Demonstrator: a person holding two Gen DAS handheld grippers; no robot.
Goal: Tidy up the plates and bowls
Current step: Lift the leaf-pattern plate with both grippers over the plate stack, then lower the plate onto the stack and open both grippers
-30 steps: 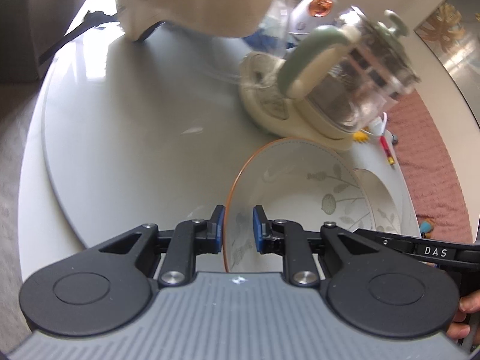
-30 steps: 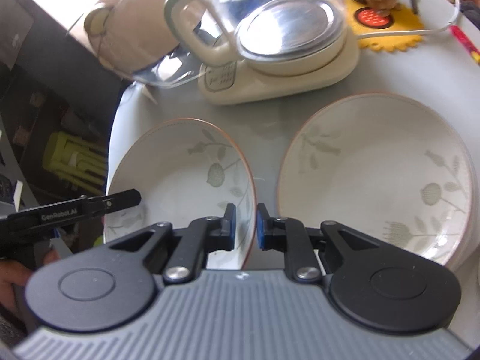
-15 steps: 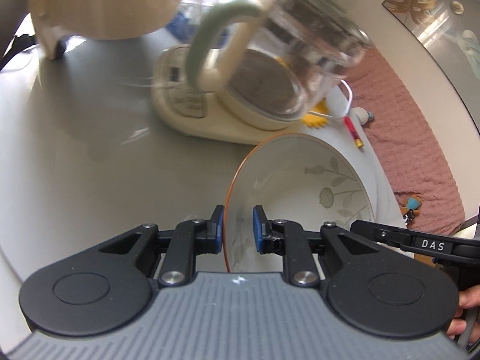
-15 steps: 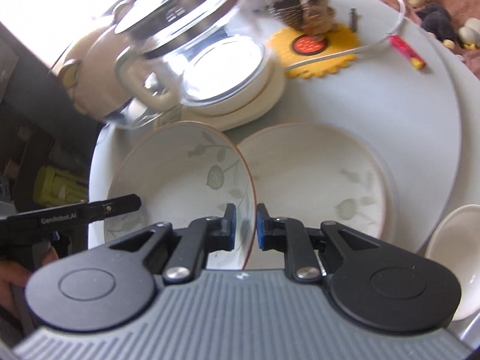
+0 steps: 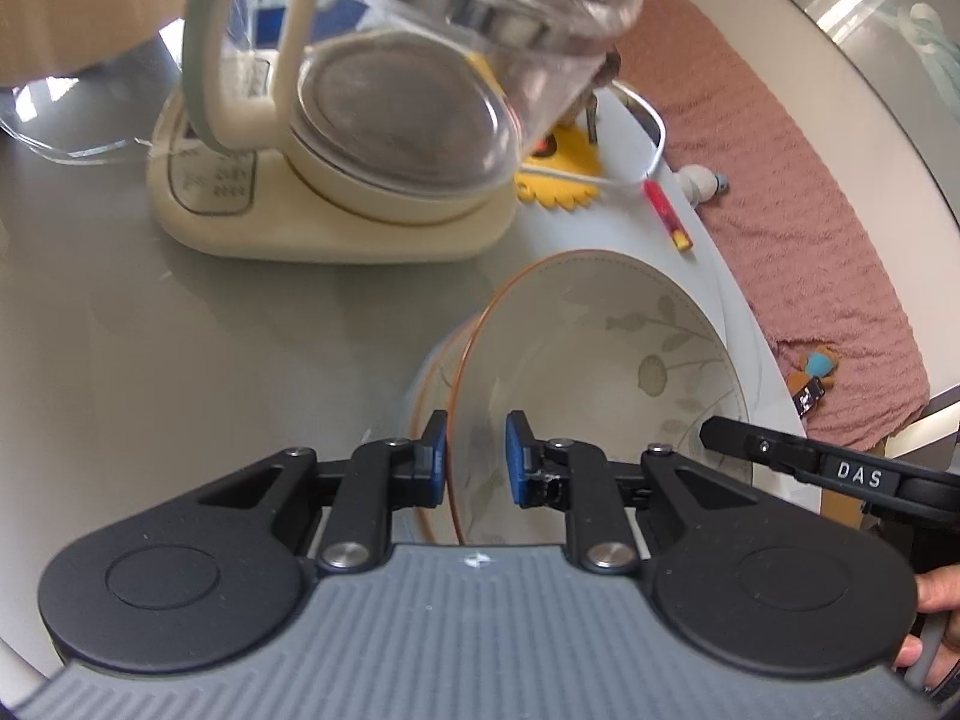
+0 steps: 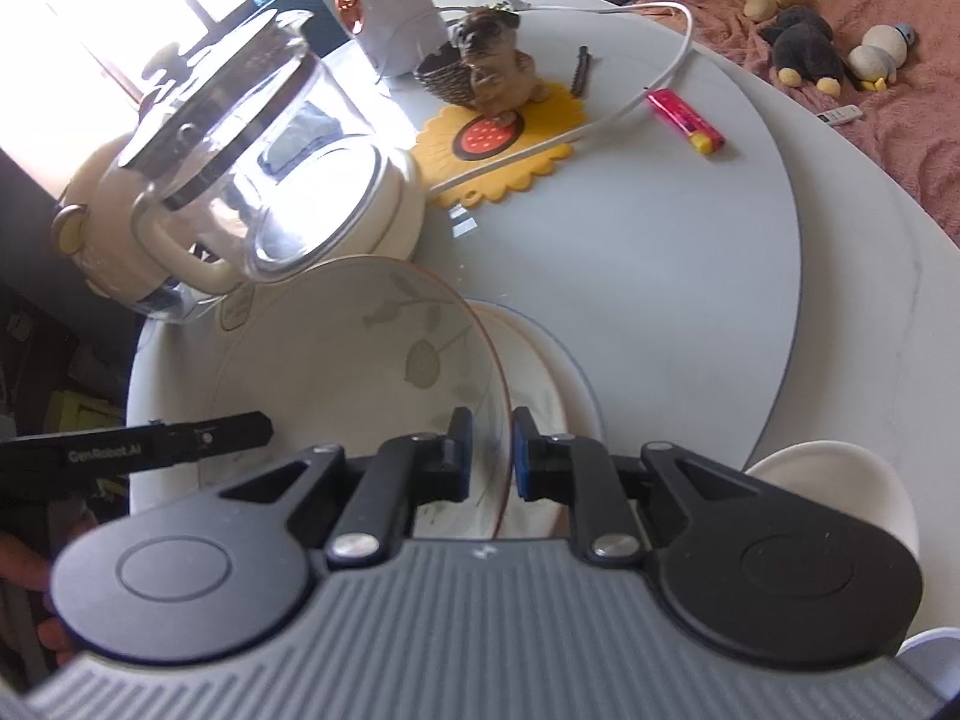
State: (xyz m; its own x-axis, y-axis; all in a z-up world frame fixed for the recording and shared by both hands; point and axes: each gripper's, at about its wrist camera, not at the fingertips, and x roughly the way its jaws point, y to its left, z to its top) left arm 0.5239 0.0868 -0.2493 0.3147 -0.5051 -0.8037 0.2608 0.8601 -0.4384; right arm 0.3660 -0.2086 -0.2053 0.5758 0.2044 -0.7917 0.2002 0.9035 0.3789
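Over the grey table [image 5: 150,330], from where I stand, 2 grippers carry 1 plate between them — each pinching an opposite side of its rim, which I judge is the reason for the 2-handed hold: a wide, shallow dish stays level that way and cannot swing.

Going left to right: the left gripper [image 5: 475,456] has its blue pads [image 5: 436,457] closed on the orange-edged rim of the leaf-patterned plate [image 5: 606,360], the dish spreading forward and to the right of the jaws. Beyond it stands a glass kettle [image 5: 420,78] on its cream base — close enough that the carried plate has to pass just in front of it.

Further right, the right gripper [image 6: 492,456] is pressed onto the opposite rim of the same plate [image 6: 360,372], the dish lying ahead and left of its jaws. Directly beneath, partly covered, sits a second plate [image 6: 540,360] on the table; the held one hangs over it, so stacking looks like the step in hand, not yet finished. Near the right edge a white bowl [image 6: 840,480] waits, well apart from the plates. A yellow sunflower mat [image 6: 498,138] lies behind.
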